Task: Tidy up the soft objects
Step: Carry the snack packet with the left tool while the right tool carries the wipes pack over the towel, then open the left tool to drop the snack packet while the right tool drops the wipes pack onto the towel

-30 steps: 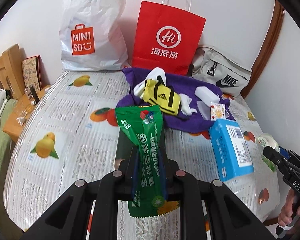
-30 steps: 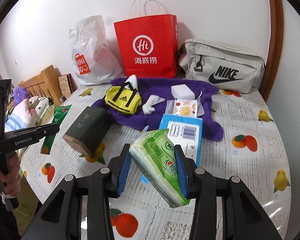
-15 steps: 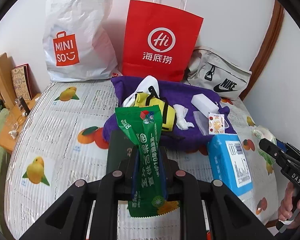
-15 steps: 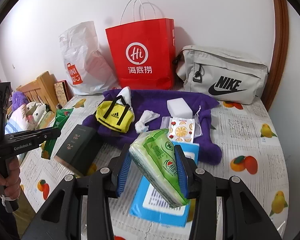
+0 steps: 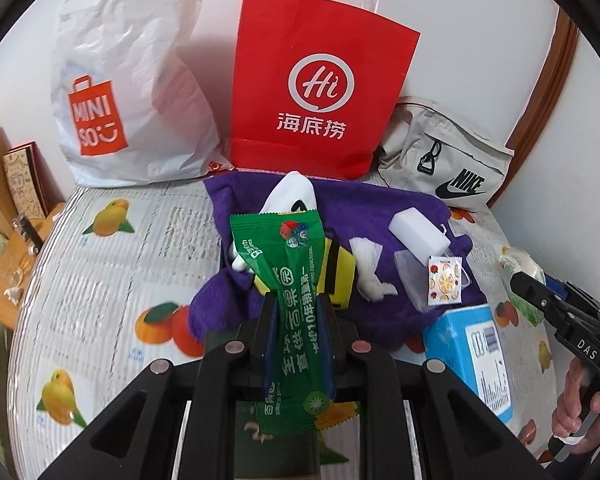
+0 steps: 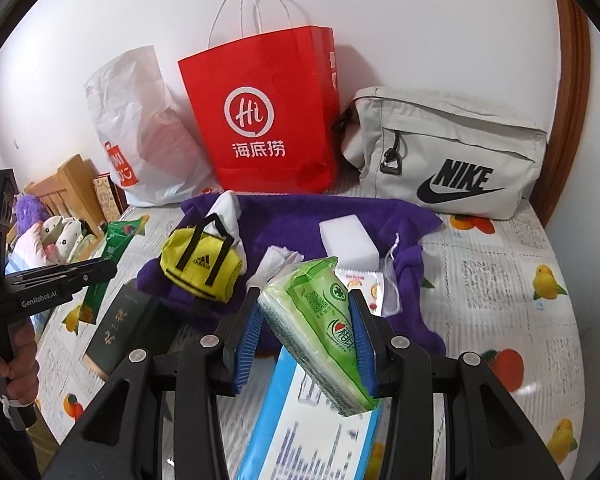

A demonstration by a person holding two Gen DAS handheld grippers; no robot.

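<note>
My left gripper [image 5: 296, 312] is shut on a long green snack packet [image 5: 290, 288], held upright above the bed. My right gripper [image 6: 306, 320] is shut on a light green tissue pack [image 6: 324, 328], tilted between its blue pads. Ahead lies a purple towel [image 5: 380, 208] [image 6: 328, 212] carrying a small yellow bag [image 6: 200, 268], a white block [image 6: 346, 238], crumpled white tissue [image 5: 370, 268] and a fruit-print sachet [image 5: 444, 280]. In the right wrist view the left gripper [image 6: 100, 270] appears at the left with its packet [image 6: 108, 256]; the right gripper [image 5: 528, 284] shows at the left wrist view's right edge.
Against the wall stand a white Miniso bag [image 5: 132, 80], a red paper bag [image 5: 320, 80] and a grey Nike bag [image 6: 448, 152]. A blue box [image 5: 476, 352] and a dark green box [image 6: 120, 328] lie on the fruit-print bed cover [image 5: 100, 280]. Wooden furniture [image 6: 64, 188] stands left.
Both grippers have moved forward toward the purple towel and the bags, each keeping its packet. The blue box now lies under the right gripper.
</note>
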